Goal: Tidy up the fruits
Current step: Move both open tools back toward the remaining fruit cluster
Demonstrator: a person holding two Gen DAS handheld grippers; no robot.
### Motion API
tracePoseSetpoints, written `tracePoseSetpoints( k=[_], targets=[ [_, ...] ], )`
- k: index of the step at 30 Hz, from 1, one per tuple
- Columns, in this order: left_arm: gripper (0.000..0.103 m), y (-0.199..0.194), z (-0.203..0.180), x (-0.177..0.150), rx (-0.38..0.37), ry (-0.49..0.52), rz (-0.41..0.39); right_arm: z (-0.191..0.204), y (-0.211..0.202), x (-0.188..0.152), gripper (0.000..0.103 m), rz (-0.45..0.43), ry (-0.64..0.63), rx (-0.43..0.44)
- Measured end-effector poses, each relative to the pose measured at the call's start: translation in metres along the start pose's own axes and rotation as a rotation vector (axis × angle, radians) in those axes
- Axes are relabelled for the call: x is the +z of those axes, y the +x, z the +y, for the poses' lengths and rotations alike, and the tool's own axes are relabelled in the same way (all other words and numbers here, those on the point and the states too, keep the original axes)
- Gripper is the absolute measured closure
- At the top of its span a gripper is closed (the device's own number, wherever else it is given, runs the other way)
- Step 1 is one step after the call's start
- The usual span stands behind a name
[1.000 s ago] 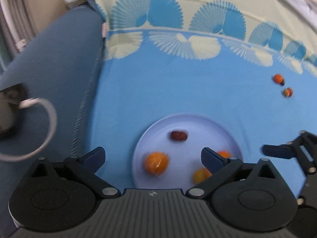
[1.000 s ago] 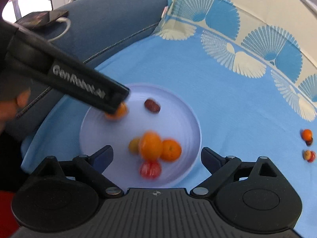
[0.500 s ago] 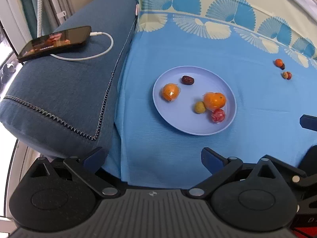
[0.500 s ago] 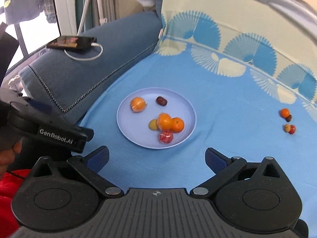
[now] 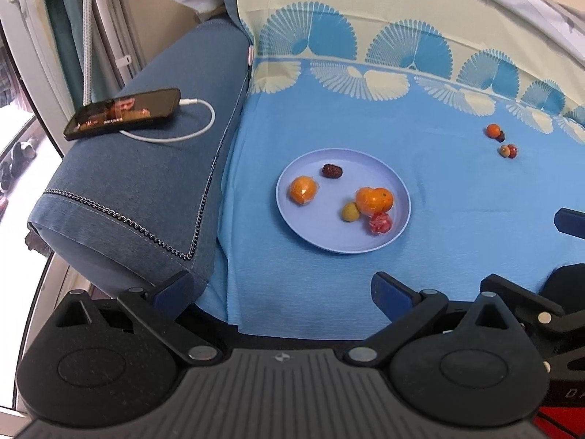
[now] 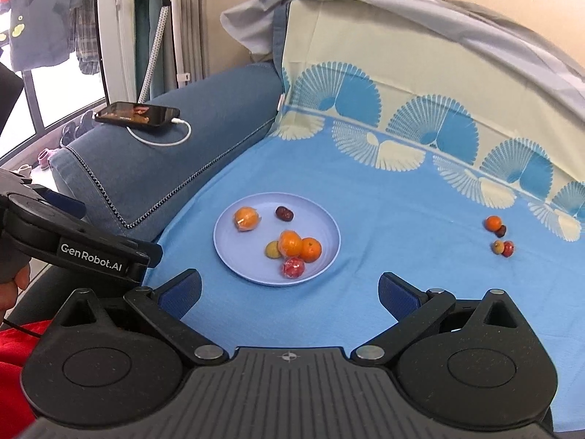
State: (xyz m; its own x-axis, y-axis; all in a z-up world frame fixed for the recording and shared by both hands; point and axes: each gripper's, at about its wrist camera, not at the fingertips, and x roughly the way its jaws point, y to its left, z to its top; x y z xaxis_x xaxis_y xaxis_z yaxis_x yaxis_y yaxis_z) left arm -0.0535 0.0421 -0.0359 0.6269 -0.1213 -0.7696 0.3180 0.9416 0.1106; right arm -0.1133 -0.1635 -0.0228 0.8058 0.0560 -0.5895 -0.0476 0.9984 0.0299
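So, far left on the sofa armrest (image 6: 204, 128) there's a phone (image 6: 138, 113) with a white charging cable (image 6: 164, 139) plugged in. Left gripper (image 5: 281, 289) hangs over the near edge of the blue cloth (image 6: 384, 201), claws spread wide, holding nothing. Mid-cloth sits the lavender plate (image 6: 234, 252): a wrapped orange (image 6: 246, 218) and a dark date (image 6: 284, 213) toward its far side, then two oranges (image 6: 299, 246) touching, a small yellowish fruit (image 6: 272, 249) and a wrapped red one (image 6: 293, 267) near the front rim. Right gripper (image 6: 289, 292) is spread too, empty. Off near the cloth's right edge, four small fruits (image 6: 499, 236) lie loose, well apart from the plate.
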Motion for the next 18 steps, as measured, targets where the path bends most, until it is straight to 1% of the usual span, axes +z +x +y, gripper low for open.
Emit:
tracePoseSetpoints(
  k=[9, 18],
  targets=[
    [0.000, -0.011, 0.002, -0.003, 0.001, -0.001, -0.024, 0.007, -0.007, 0.000, 0.001, -0.013, -0.014, -0.009],
    [0.000, -0.010, 0.005, -0.003, -0.002, -0.008, -0.020, 0.012, -0.004, 0.002, 0.001, 0.002, -0.033, -0.011]
  ],
)
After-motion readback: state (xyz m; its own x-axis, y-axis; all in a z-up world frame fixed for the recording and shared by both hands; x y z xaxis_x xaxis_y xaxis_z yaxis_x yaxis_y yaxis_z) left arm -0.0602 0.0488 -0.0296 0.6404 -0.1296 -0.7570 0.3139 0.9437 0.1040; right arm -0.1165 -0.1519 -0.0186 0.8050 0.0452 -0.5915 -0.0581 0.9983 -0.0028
